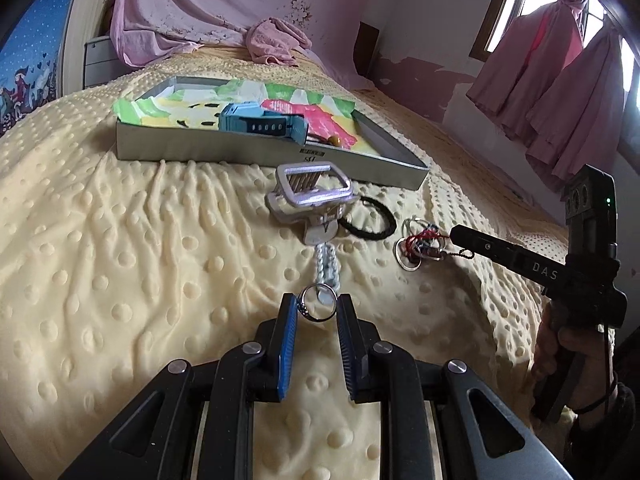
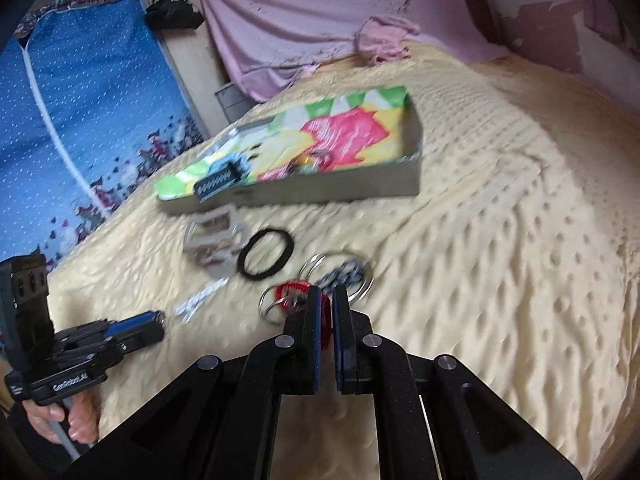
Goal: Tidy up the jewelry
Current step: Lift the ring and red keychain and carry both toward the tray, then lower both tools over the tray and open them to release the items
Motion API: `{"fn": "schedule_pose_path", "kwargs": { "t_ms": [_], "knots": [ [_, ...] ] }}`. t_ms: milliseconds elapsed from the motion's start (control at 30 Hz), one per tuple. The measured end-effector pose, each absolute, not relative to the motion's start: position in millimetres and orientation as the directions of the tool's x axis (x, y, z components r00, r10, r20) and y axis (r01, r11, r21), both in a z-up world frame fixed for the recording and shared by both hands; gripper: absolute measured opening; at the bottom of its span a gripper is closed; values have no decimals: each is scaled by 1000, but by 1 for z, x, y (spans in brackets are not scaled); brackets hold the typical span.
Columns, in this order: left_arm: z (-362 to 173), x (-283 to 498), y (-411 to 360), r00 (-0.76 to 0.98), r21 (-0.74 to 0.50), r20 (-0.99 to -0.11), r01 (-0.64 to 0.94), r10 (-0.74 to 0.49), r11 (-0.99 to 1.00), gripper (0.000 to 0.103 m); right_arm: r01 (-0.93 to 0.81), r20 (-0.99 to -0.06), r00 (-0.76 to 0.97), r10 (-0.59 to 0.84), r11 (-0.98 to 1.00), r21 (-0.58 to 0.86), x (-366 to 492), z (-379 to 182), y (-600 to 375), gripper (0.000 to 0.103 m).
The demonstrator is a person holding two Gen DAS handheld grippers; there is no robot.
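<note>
Your left gripper (image 1: 317, 307) pinches a small ring (image 1: 317, 305) over the yellow blanket (image 1: 120, 280); only the left camera shows that ring. Your right gripper (image 2: 327, 300) is squeezed on a red thread (image 2: 326, 330), which only the blurry right camera shows, near the box (image 2: 360, 190).

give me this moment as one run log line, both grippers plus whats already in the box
left gripper: shut on ring | right gripper: shut on red thread | box: blue watch inside
</note>
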State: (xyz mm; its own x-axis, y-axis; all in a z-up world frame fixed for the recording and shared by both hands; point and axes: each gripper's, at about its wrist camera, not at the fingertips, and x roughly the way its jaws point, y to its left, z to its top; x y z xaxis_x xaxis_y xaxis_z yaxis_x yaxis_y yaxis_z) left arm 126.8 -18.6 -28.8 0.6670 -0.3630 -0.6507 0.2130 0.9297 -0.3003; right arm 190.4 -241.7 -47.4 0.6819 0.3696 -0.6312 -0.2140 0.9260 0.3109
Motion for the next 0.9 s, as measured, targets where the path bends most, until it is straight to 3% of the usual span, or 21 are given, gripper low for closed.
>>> {"fn": "schedule_pose_path", "kwargs": {
  "t_ms": [200, 700, 900],
  "knots": [
    [-18, 136, -21, 685, -302, -626, 229, -374, 925, 19, -232, -578, 719, 386, 917, 324, 195, -37, -244, 2],
    [-25, 138, -23, 677, -313, -626, 235, -386, 920, 19, -285, -571, 700, 429, 901, 327, 183, -30, -247, 2],
    [-23, 136, -26, 682, -322, -618, 233, -390, 918, 19, -304, -510, 734, 448, 889, 343, 169, -15, -256, 2]
  ]
}}
